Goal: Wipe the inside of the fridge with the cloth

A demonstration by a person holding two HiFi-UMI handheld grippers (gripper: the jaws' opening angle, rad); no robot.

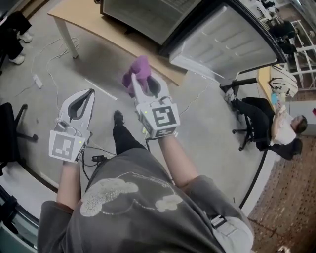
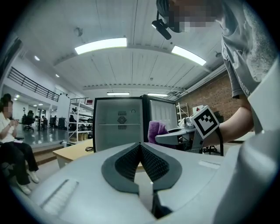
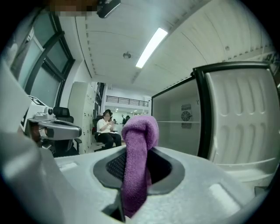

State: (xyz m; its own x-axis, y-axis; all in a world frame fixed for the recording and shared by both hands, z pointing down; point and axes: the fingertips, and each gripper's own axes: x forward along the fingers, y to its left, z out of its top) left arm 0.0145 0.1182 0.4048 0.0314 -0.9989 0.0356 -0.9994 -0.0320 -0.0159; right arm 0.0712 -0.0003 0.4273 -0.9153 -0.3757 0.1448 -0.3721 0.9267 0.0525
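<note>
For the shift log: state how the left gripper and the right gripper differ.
The left gripper is shut on nothing; the right gripper clamps the purple cloth. The right gripper is held further forward than the left gripper, nearer the open fridge. Both are white and face the fridge.

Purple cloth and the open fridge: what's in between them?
In the head view, only a bit of grey floor and the wooden table edge lie between the cloth and the fridge.
</note>
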